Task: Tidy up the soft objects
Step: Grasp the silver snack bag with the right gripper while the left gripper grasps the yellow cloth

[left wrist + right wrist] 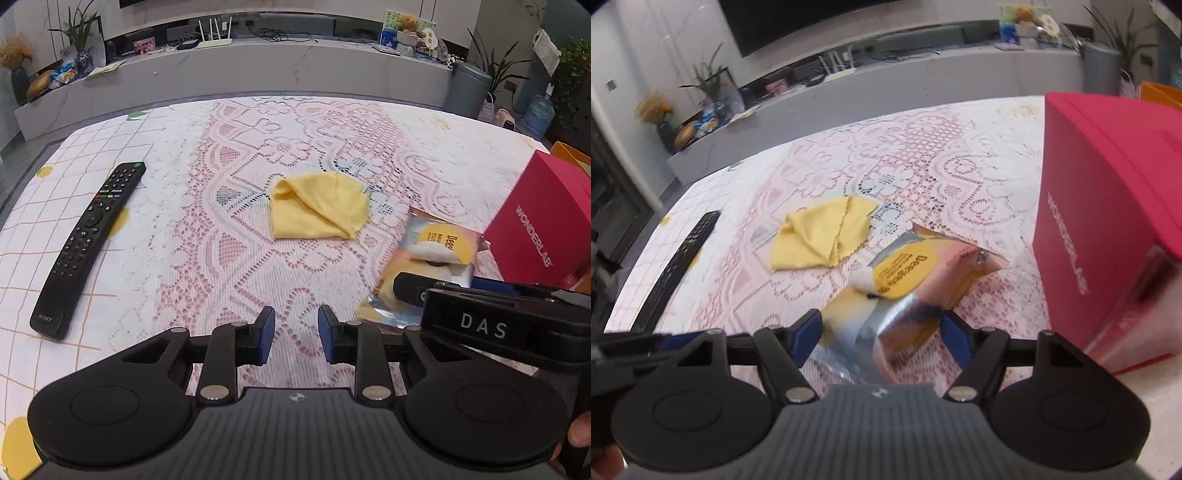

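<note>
Right gripper (881,332) jaws clamp foil packet (916,280), lower centre: light, crinkly, slippery; hold sealed edge. Left gripper (296,332) jaws narrow, empty. Yellow cloth (319,210) mid-frame: limp; pinch fold.

Both tools are built alike: matte black plastic with a ribbed grey panel down the middle bearing a small round black-and-white mark. On either side of that panel sits a broad rounded black lobe with a shallow circular recess. Black linkage bars run forward from silver pivot pins to the left gripper (296,334), whose fingers (266,334) end in flat blue pads. The right gripper (881,332) has the same black links, silver pins and blue pads (807,334). Seen from the left wrist camera, its black side carries white letters "DAS". A bit of bare skin shows at the lower right edge there.
</note>
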`<state>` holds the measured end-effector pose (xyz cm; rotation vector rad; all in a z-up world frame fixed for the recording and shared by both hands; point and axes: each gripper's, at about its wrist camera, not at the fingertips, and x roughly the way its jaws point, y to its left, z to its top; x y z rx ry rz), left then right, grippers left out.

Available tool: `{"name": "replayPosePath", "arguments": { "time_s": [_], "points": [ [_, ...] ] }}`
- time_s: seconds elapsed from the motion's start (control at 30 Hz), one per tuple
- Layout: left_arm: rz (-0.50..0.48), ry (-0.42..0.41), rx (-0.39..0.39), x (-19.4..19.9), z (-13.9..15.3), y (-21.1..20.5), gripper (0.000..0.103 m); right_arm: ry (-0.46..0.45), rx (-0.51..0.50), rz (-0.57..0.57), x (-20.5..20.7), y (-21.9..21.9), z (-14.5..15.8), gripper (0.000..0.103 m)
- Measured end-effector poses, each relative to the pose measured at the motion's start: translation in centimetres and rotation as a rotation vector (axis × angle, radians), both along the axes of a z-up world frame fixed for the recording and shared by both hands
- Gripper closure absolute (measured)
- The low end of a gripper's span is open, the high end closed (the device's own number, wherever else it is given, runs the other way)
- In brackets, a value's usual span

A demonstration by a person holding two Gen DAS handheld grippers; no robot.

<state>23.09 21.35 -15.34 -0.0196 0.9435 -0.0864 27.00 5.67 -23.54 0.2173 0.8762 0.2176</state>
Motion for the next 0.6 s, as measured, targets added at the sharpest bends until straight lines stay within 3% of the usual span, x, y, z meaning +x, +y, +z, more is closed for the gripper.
{"name": "replayPosePath", "arguments": {
  "time_s": [0.07, 0.2, 0.27, 0.33, 0.5, 0.6],
  "points": [
    [-0.005, -0.008, 0.004, 0.4, -0.1, 0.0, 0.071, 0.007, 0.004, -0.005, 0.4, 0.1, -0.3, 0.037],
    [0.004, -0.026, 0.006, 1.3, -0.3, 0.1, 0.069, -0.042, -0.034, 0.016, 0.5, 0.1, -0.1, 0.066],
    [0.014, -0.038, -0.004, 1.9, -0.2, 0.3, 0.064, -0.062, -0.076, 0.057, 0.6, 0.4, 0.0, 0.072],
    [0.024, -0.049, -0.022, 2.4, -0.1, 0.5, 0.051, -0.092, -0.098, 0.088, 0.7, 0.5, 0.3, 0.081],
    [0.049, -0.086, -0.045, 4.4, 0.0, 0.6, 0.031, -0.171, -0.117, 0.106, 1.5, 0.1, 1.6, 0.084],
    [0.079, -0.096, -0.086, 6.4, -0.4, 0.7, 0.030, -0.189, -0.132, 0.116, 2.8, 0.0, 1.8, 0.084]
  ]
}}
